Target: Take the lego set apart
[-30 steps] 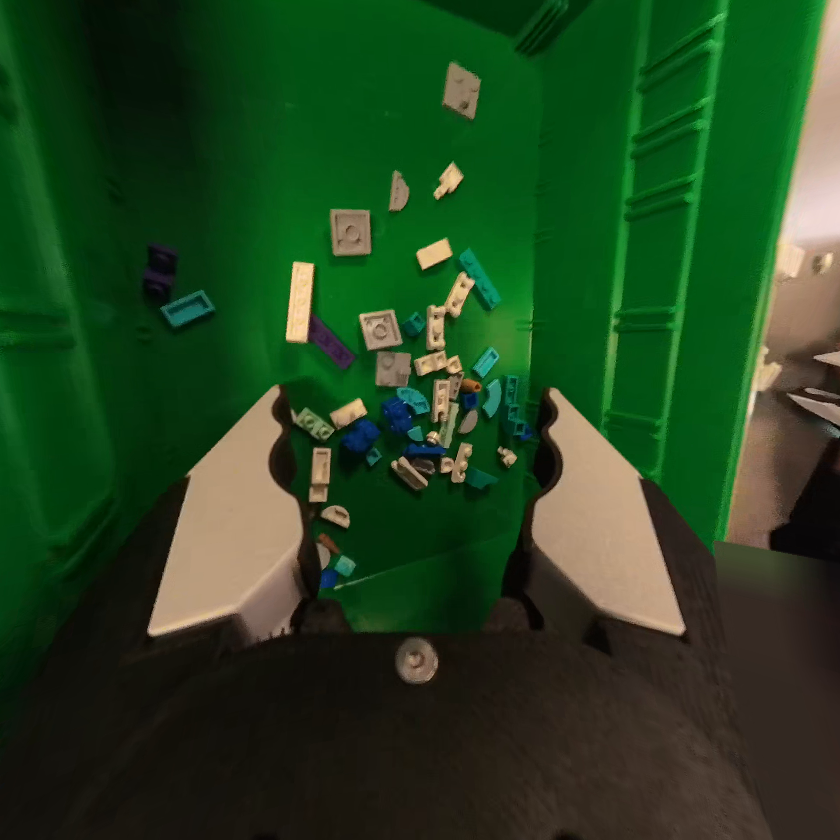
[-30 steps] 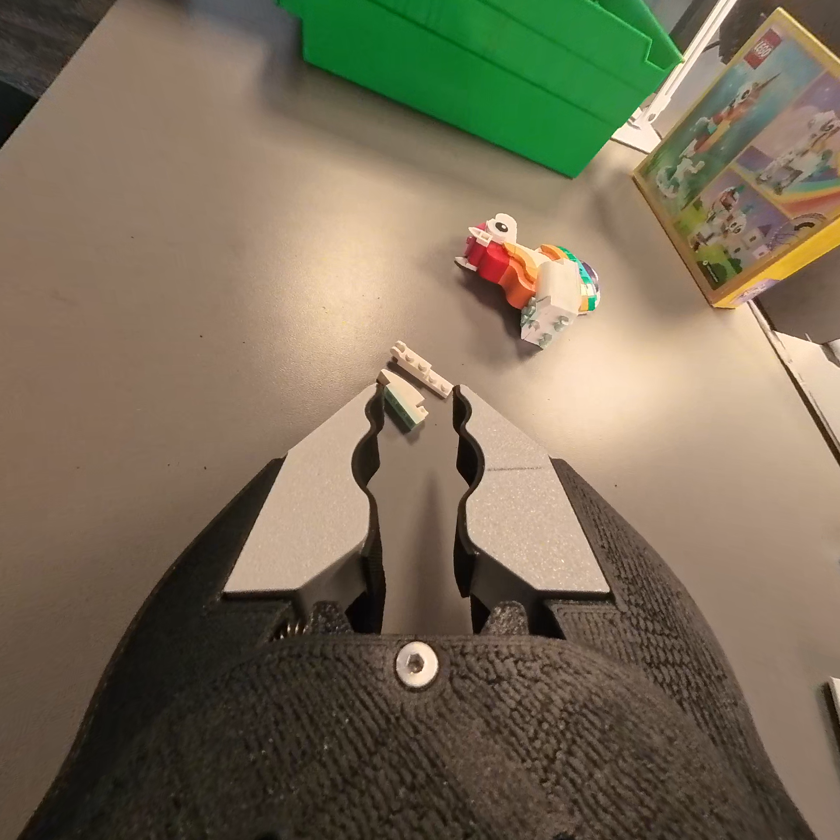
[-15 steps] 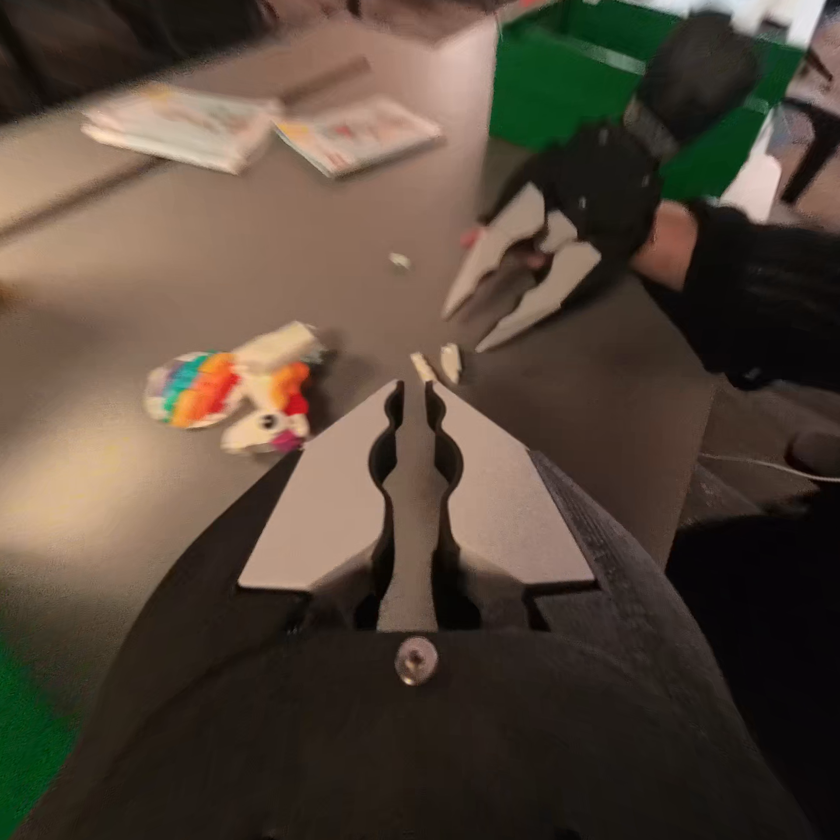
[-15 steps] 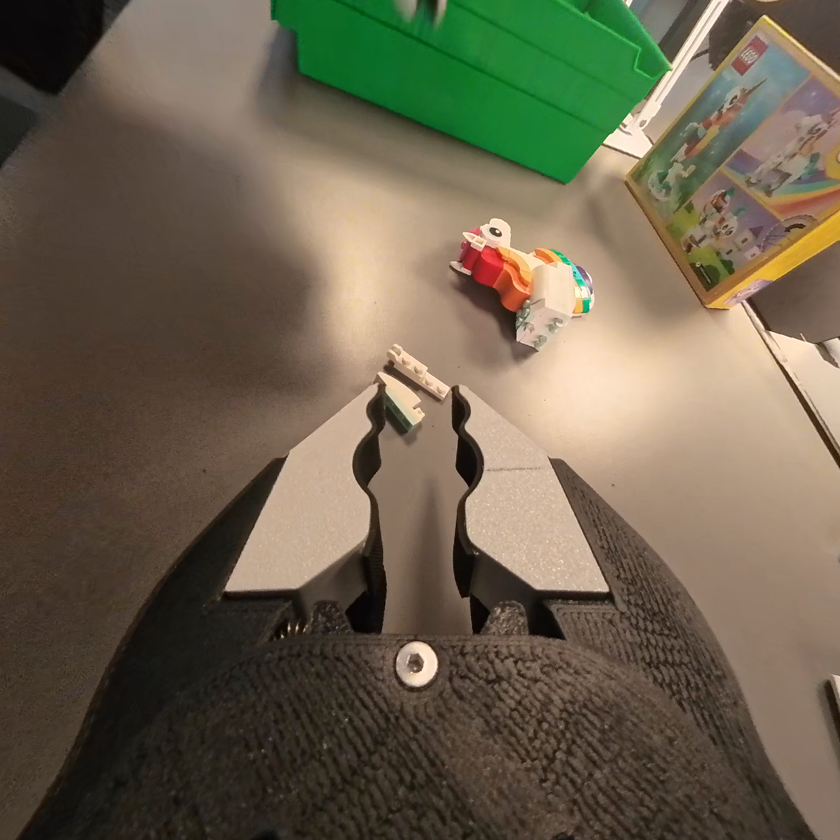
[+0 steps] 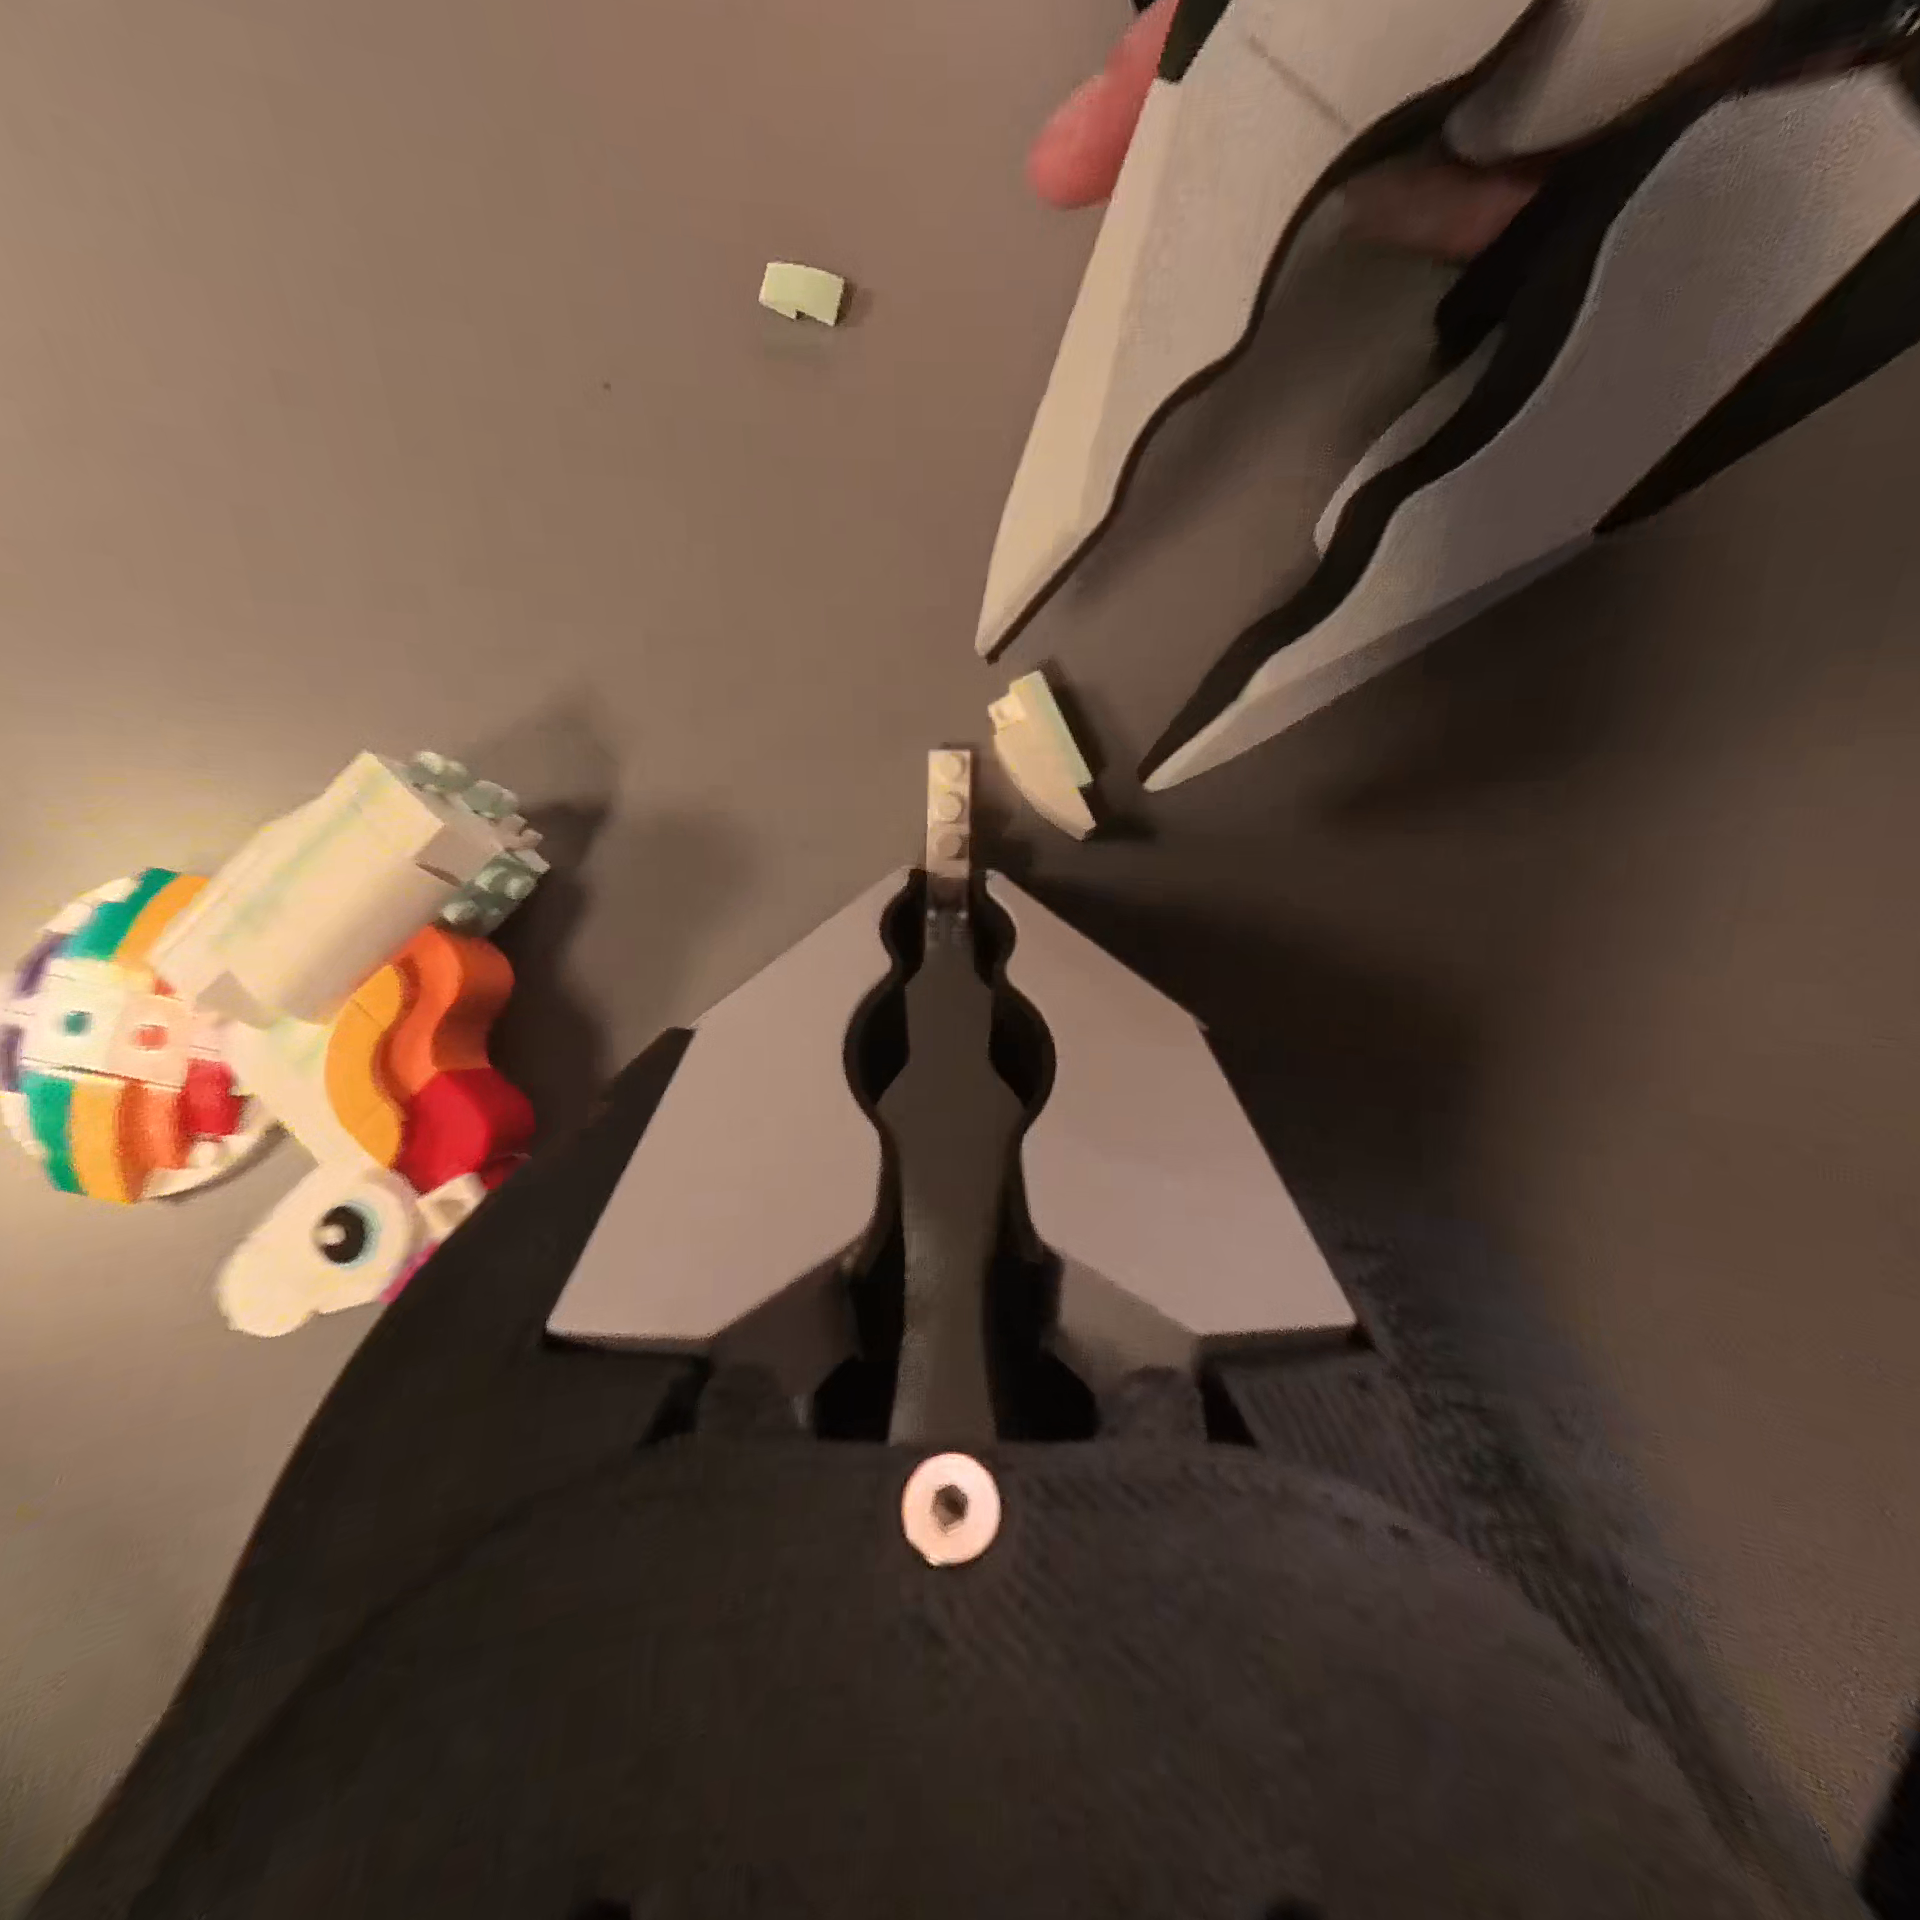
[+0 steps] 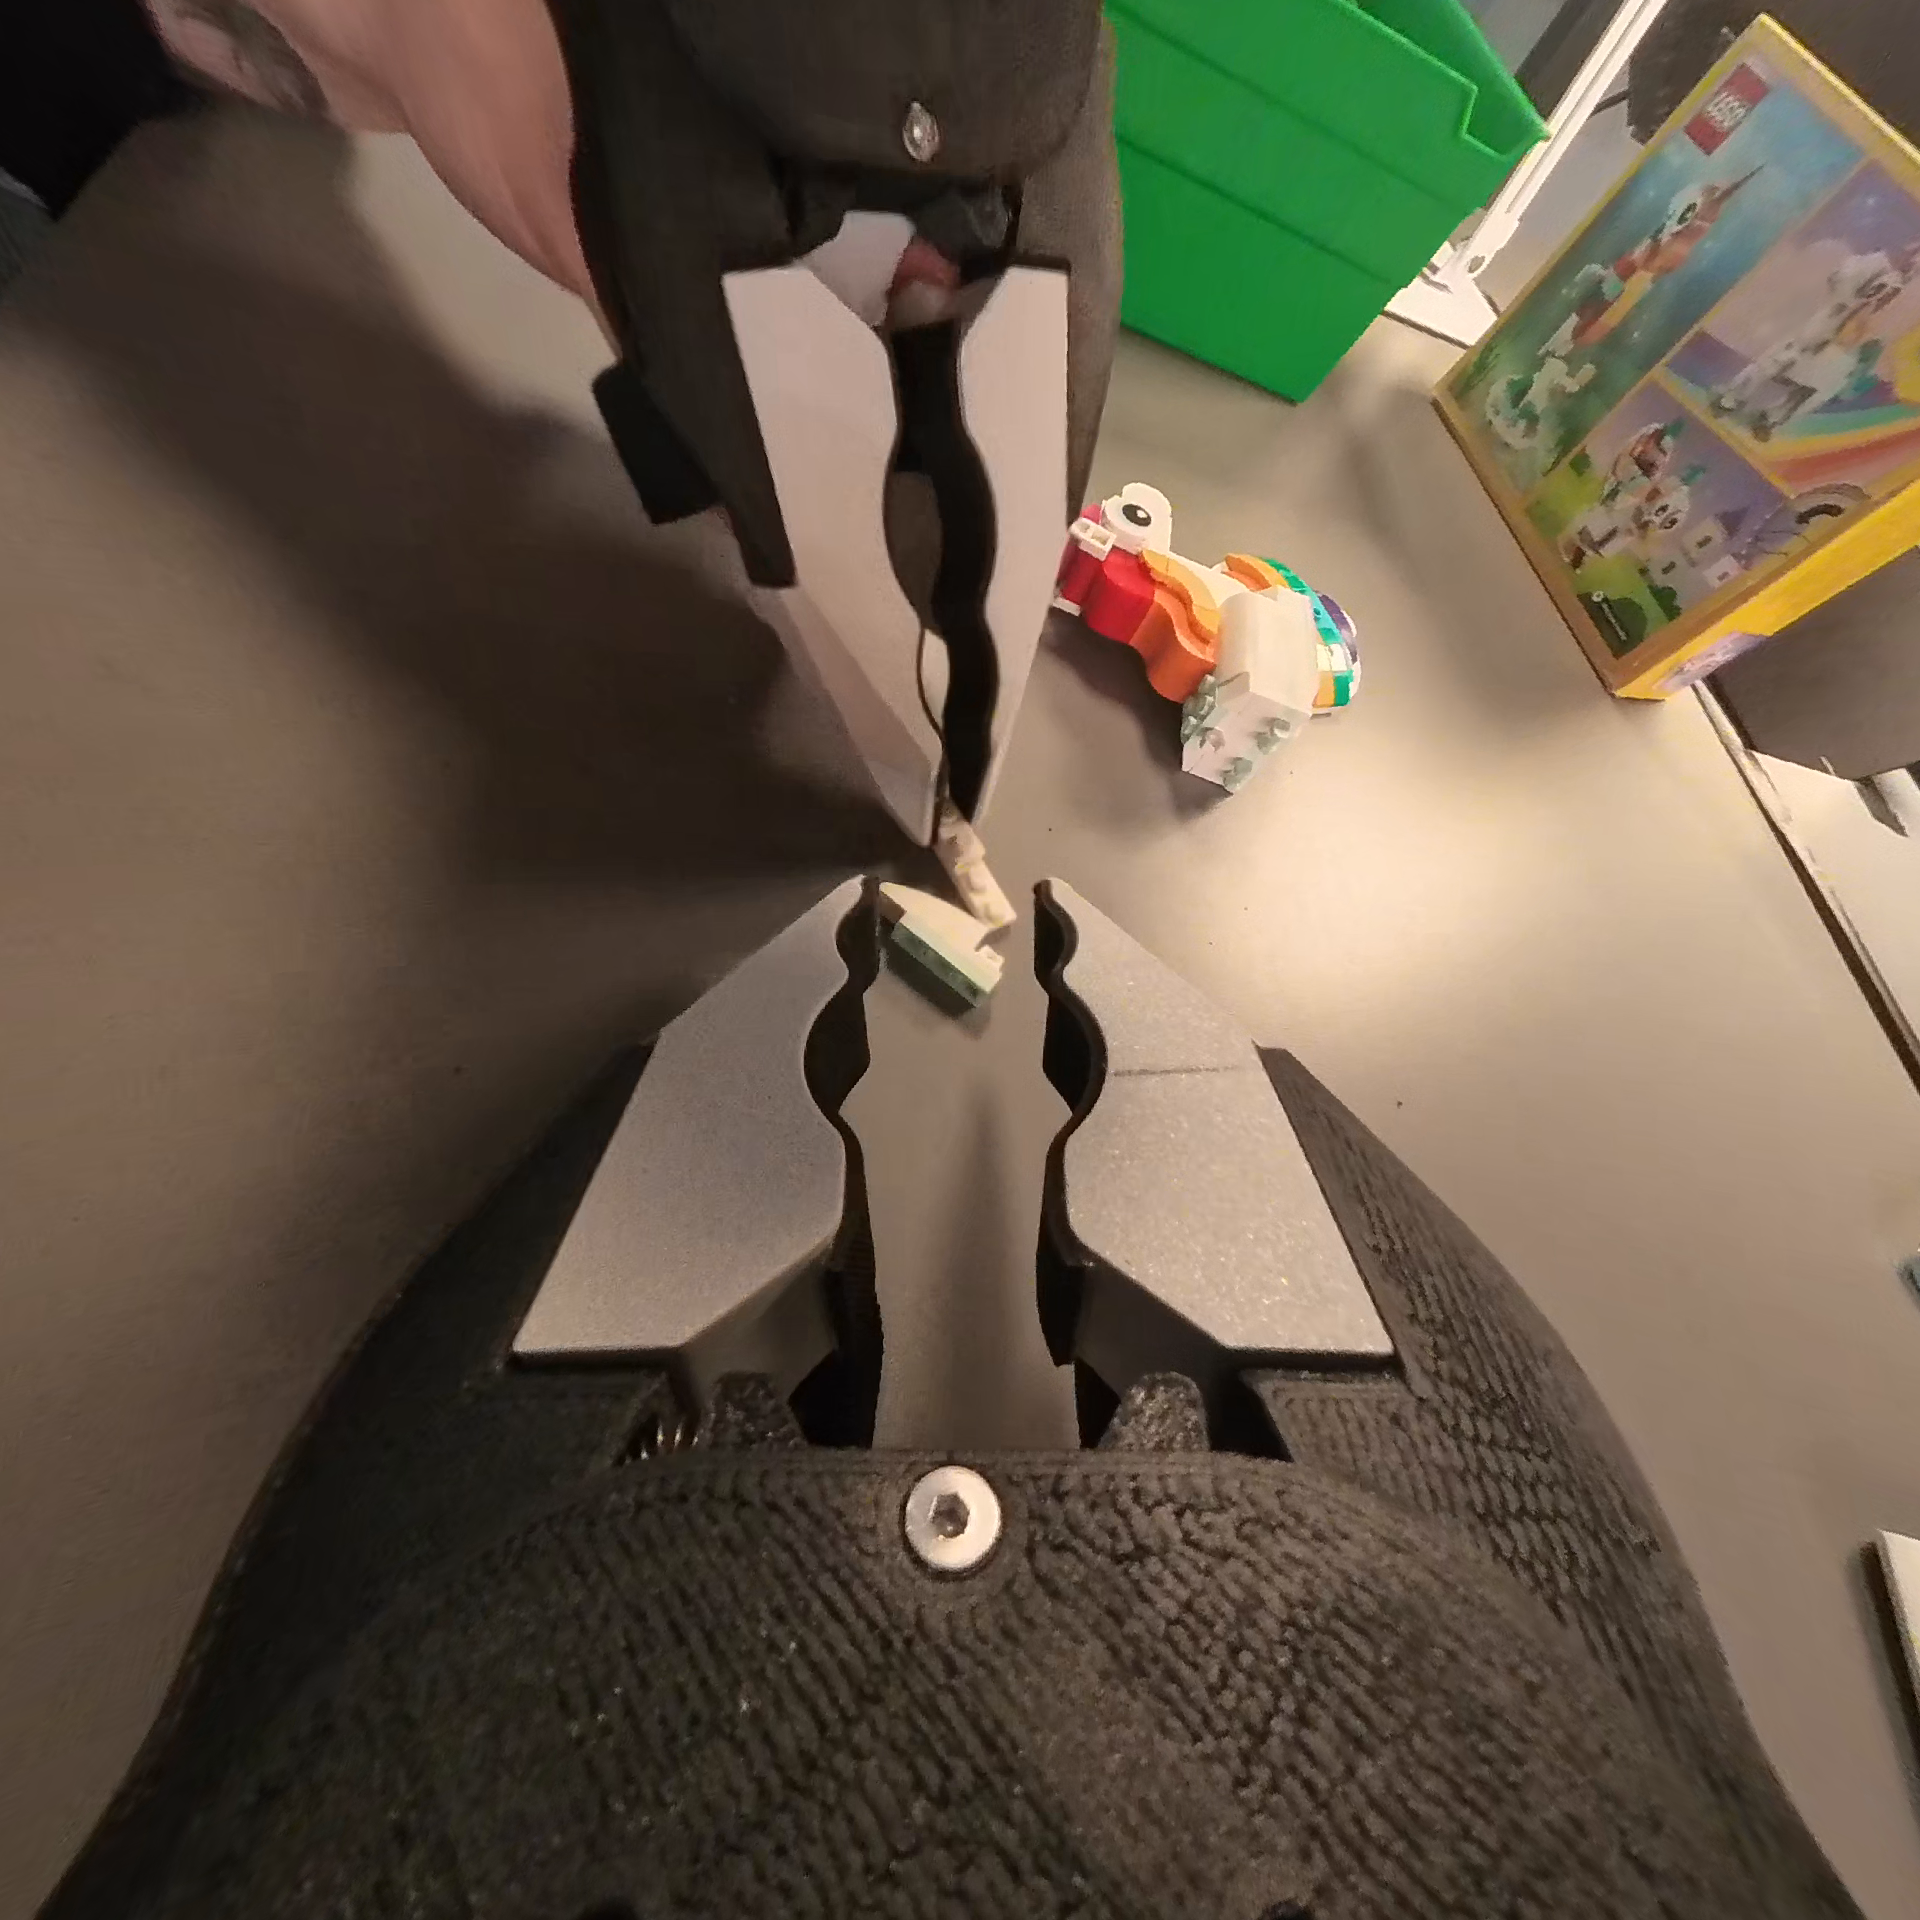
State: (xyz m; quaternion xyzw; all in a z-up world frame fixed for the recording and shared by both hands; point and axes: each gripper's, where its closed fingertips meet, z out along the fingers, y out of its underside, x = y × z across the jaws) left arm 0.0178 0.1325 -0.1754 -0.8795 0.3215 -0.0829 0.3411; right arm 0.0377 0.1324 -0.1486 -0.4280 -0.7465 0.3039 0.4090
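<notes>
Left gripper (image 5: 948, 883), over green bin (image 6: 1299, 197) a second ago, now low over grey table (image 5: 312, 416). Jaws nearly together around end of thin white plate (image 5: 951, 805); firm clamp or mere contact, cannot tell. Right gripper (image 6: 951, 904) unmoved, jaws apart, curved pale piece (image 6: 940, 951) lying between tips, ungripped. Rainbow unicorn model (image 5: 281, 1029) on its side just beside left gripper, mostly intact. Third loose piece (image 5: 802, 293) farther off. Judgement: clearing detached pieces resumes; most disassembly remains.
</notes>
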